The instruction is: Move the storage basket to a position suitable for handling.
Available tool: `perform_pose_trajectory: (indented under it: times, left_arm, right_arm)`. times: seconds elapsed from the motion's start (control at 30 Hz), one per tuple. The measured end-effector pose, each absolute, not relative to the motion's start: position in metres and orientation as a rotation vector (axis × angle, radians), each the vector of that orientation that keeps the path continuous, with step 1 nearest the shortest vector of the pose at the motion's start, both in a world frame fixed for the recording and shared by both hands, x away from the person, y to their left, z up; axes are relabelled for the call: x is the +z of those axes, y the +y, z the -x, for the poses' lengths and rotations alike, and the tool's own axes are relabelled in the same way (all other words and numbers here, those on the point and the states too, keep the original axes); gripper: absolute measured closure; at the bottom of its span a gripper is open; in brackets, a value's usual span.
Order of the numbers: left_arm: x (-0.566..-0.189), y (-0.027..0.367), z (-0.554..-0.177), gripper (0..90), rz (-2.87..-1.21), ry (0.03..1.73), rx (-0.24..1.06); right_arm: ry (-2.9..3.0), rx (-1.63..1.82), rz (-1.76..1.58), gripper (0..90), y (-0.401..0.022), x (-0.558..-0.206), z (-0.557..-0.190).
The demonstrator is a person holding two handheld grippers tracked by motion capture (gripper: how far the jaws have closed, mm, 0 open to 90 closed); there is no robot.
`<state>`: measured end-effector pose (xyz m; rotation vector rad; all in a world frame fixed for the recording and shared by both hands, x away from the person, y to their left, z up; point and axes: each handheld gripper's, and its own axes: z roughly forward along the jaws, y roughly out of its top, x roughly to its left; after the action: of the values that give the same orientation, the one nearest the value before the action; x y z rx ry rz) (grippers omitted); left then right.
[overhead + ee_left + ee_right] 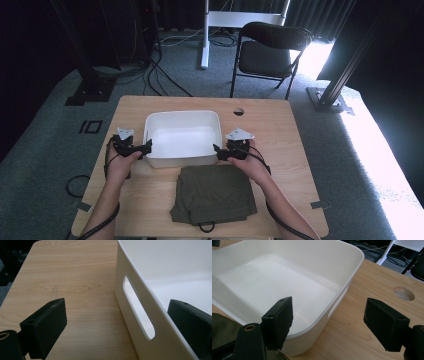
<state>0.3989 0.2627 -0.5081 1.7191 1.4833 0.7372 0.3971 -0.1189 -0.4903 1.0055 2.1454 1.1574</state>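
A white bin sits mid-table, empty, with a folded olive cloth just in front of it. The left gripper is spread wide astride the bin's left wall, one jaw outside by the handle slot, one inside. The right gripper gapes likewise over the right wall. Beyond the table stands a black chair.
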Motion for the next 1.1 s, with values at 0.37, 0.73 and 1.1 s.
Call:
perform_pose_trajectory:
  times: [0.37, 0.73, 1.1]
  left_arm:
    - [-0.495, 0.259, -0.406, 31.2, -1.752, 1.443, 0.673]
    - [-0.496, 0.25, -0.406, 69.0, -1.778, 1.415, 0.614]
    - [-0.496, 0.23, -0.412, 73.6, -1.759, 1.427, 0.632]
  right_arm:
    - [2.137, 1.11, -1.069, 40.6, -0.11, -0.477, -0.42]
    - [2.118, 1.063, -1.339, 73.0, -0.099, -0.489, -0.432]
    - [2.0, 0.978, -1.371, 79.6, -0.102, -0.49, -0.435]
